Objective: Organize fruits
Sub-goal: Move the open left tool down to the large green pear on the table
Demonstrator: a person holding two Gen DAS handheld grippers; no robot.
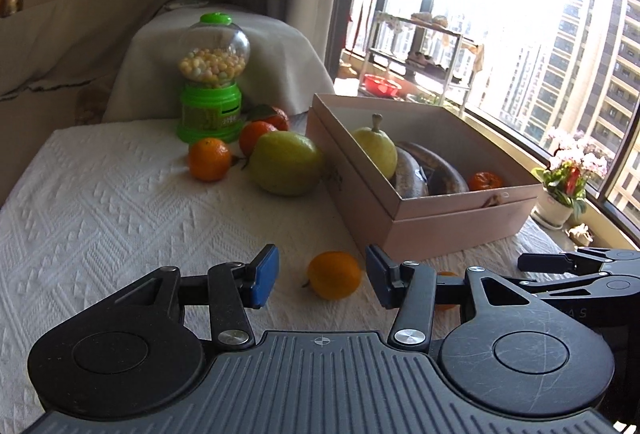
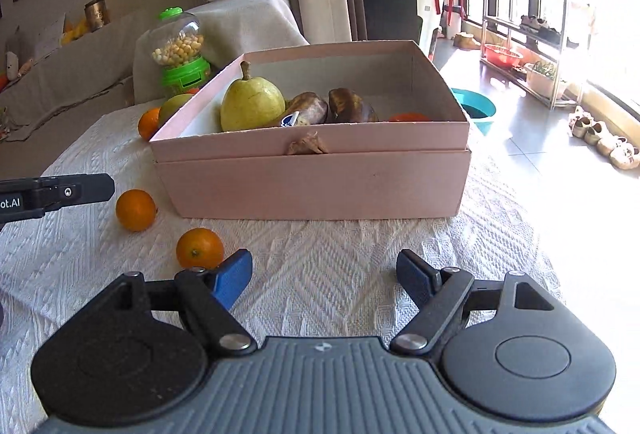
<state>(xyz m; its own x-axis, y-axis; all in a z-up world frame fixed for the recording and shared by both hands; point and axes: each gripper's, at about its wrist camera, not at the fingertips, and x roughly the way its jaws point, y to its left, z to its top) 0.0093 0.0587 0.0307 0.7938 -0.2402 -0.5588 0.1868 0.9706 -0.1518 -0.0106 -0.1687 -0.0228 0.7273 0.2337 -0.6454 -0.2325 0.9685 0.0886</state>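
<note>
A pink open box [image 1: 440, 222] [image 2: 312, 185] stands on the white cloth. In it are a pear [image 2: 252, 103], two brown bananas [image 2: 348, 107] and a mandarin [image 1: 485, 181]. My left gripper [image 1: 322, 276] is open, and an orange [image 1: 334, 274] [image 2: 136, 209] lies on the cloth between and just past its pads, untouched. My right gripper [image 2: 325, 280] is open over bare cloth before the box. A second orange [image 2: 200, 248] rests just outside its left pad. A big green-yellow fruit [image 1: 286, 163] and three mandarins [image 1: 210, 163] lie left of the box.
A green candy dispenser [image 1: 210, 73] [image 2: 180, 53] stands behind the loose fruit. My right gripper [image 1: 528, 270] shows at the right edge of the left wrist view. A flower pot [image 1: 564, 189] sits on the windowsill. The table's right edge drops to the floor [image 2: 540, 113].
</note>
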